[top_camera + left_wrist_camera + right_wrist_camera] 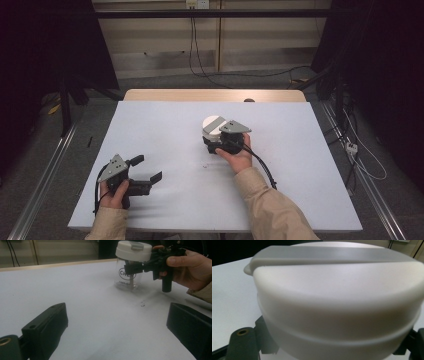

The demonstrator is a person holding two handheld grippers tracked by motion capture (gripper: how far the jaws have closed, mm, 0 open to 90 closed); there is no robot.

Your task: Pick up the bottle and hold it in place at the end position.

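Observation:
A clear jar (212, 131) with a white, grey-topped lid (214, 122) stands upright just right of the table's middle. My right gripper (214, 141) is shut on the jar just under the lid, with a hand behind it. In the left gripper view the jar (128, 277) bears dark lettering, and a black jaw of the right gripper (133, 268) crosses its front below the lid (133, 250). The lid (337, 297) looms close in the right gripper view, with a jaw at each side. My left gripper (148, 168) rests open near the front left, its jaws wide apart (117, 325) with nothing between them.
The white table top (165, 125) has a wooden strip (215, 95) along its far edge, where a small dark object (249, 100) sits. A small dark smudge (205, 165) marks the surface in front of the jar. Cables (360, 150) lie on the floor to the right.

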